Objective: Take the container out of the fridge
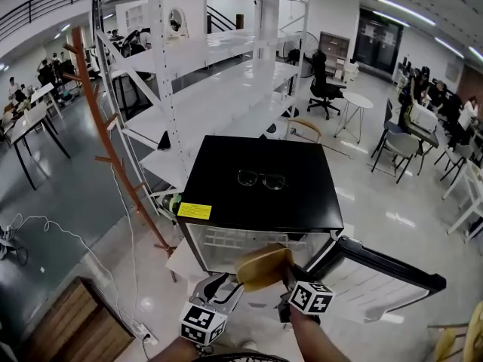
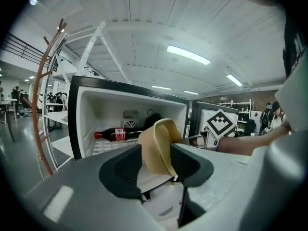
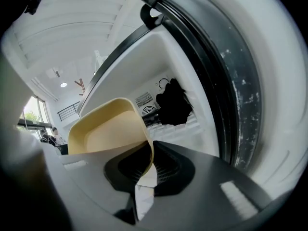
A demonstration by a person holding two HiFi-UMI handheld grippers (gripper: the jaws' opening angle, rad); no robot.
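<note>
Clearly both grippers have hold of the tan container, which hangs in the air just in front of the open fridge, outside its cavity. In the left gripper view, the left gripper has its jaws closed onto one end of the container, its wall filling the gap between the two dark pads. In the right gripper view, the right gripper pinches the thin rim of the container, its jaws nearly together with only that wall between them. The fridge door stands swung open to the right. A red-labelled bottle lies on the wire shelf inside. A pair of glasses rests on the black top.
</note>
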